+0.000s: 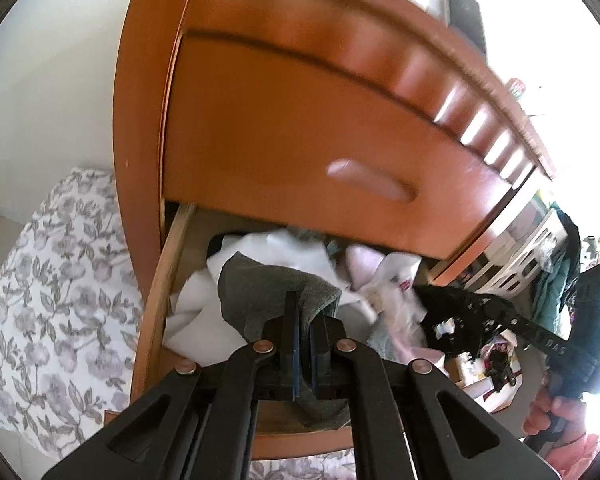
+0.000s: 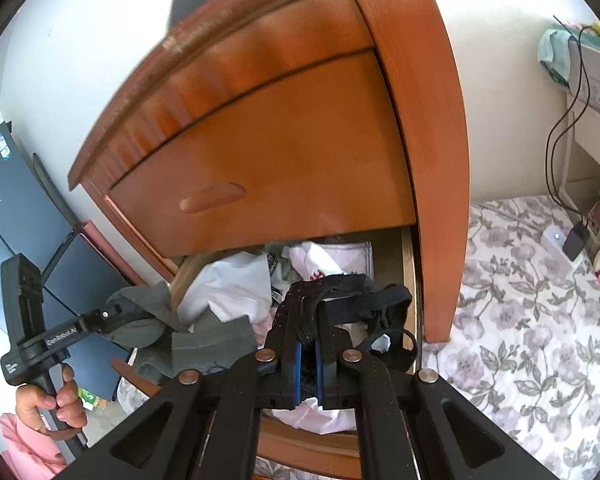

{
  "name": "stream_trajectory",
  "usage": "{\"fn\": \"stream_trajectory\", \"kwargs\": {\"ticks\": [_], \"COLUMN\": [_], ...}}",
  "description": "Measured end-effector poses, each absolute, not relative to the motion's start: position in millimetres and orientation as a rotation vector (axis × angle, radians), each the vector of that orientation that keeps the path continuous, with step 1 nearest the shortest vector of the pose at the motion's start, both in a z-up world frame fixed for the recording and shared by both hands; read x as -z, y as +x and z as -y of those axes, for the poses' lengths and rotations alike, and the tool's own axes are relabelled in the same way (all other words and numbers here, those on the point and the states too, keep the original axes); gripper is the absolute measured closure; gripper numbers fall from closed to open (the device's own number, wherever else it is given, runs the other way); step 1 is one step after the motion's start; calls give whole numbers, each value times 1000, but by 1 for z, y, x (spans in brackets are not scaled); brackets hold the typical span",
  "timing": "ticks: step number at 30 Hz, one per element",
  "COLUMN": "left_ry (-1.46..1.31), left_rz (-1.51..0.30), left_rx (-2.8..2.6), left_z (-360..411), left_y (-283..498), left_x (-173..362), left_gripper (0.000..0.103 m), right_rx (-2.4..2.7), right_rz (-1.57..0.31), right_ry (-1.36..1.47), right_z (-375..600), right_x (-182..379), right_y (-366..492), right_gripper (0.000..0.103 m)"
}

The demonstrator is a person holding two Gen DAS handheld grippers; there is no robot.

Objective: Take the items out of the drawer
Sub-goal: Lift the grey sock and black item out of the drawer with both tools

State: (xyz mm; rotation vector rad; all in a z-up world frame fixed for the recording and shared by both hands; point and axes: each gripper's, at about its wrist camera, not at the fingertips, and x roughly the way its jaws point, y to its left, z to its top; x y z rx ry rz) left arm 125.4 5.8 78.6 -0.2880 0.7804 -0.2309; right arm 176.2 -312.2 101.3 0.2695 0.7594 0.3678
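Drawer (image 1: 156, 300): pulled out at the foot of the nightstand (image 2: 432, 160), below a shut drawer front (image 1: 300, 152).
In the drawer: a heap of clothes (image 2: 236, 284).
Left tool (image 1: 305, 320): above the drawer's front part, clamped on a sock (image 1: 260, 292) lifted off the heap.
Right tool (image 2: 308, 344): beside it over the drawer, clamped on lace underwear (image 2: 360, 292) that drapes to its right.
Bedspread (image 2: 520, 320): alongside the nightstand.
Cables (image 2: 556, 140): hang down the wall onto the bed.
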Motion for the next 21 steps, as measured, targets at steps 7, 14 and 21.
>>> {"fn": "stream_trajectory", "kwargs": {"ticks": [7,14,21], "left_ry": [-278,-250,-227], "left_rz": [-687,-589,-469], "left_rx": [261,289,329], "left_z": [-2,2,1], "left_y": [112,92,63], "left_x": [-109,-146,-188], "left_gripper": [100,100,100], "right_rx": [-379,-393,-415], "right_rz": [-707,-643,-571], "right_ry": [265,259,246], "right_z": [309,308,304], "right_x": [-118,-143,-169], "right_y": [163,148,129], "right_gripper": [98,98,98]}}
